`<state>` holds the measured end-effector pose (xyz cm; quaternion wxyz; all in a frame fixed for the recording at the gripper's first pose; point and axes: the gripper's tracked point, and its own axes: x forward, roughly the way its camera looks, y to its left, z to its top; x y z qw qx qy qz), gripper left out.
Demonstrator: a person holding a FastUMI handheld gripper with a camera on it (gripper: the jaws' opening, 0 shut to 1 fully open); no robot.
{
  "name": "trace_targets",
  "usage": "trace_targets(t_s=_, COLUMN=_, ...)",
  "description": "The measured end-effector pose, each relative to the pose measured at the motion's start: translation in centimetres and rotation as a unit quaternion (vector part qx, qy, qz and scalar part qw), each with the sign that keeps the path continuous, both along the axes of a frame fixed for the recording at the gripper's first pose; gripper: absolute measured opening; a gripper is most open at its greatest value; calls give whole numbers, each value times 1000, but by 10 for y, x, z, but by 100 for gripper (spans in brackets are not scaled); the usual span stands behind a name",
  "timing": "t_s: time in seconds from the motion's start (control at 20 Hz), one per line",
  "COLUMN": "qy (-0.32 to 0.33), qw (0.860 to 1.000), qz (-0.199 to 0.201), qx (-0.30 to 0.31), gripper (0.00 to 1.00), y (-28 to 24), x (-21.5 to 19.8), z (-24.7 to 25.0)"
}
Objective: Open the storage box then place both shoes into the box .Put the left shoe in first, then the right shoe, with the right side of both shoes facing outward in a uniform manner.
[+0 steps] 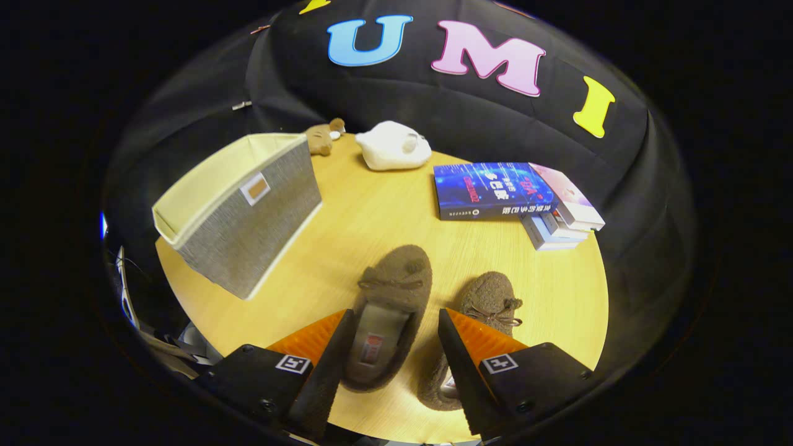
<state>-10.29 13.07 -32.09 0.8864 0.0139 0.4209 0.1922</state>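
Gripper view: the gripper (395, 322) hangs over the near side of the round wooden table (372, 217), fingers spread wide apart, nothing pressed between them. The left shoe (390, 297), a brown fuzzy slipper, lies in the gap between the fingers, toe pointing away. The right shoe (489, 300) sits just beside it, partly under the right finger. Far left stands the storage box (248, 210), grey fabric, top open. Far right, a stack of books (514, 195); beyond, a white plush toy (393, 145) and a small brown one (322, 137).

Recording booth w/ home props: black cloth wall (186, 111), round wooden table (372, 217), books (514, 195).
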Motion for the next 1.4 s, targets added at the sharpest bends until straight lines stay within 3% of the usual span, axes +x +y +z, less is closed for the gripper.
trace_targets(t_s=0.15, qy=18, qw=1000, qz=4, qx=-16, gripper=81, y=5, x=11, z=-36)
trace_targets(t_s=0.35, qy=20, qw=1000, qz=5, qx=-16, gripper=65, y=12, x=34, z=-58)
trace_targets(t_s=0.5, qy=31, qw=999, qz=-6, qx=-9, gripper=41, y=13, x=41, z=-68)
trace_targets(t_s=0.55, qy=30, qw=999, qz=-13, qx=-14, gripper=39, y=8, x=42, z=-69)
trace_targets(t_s=0.6, qy=28, qw=999, qz=-23, qx=-17, gripper=24, y=4, x=44, z=-70)
trace_targets(t_s=0.7, qy=30, qw=999, qz=-40, qx=-8, gripper=8, y=0, x=44, z=-69)
trace_targets(t_s=0.95, qy=25, qw=998, qz=-61, qx=23, gripper=5, y=-6, x=38, z=-35)
trace_targets(t_s=1.4, qy=-45, qw=994, qz=-43, qx=89, gripper=5, y=43, x=72, z=141)
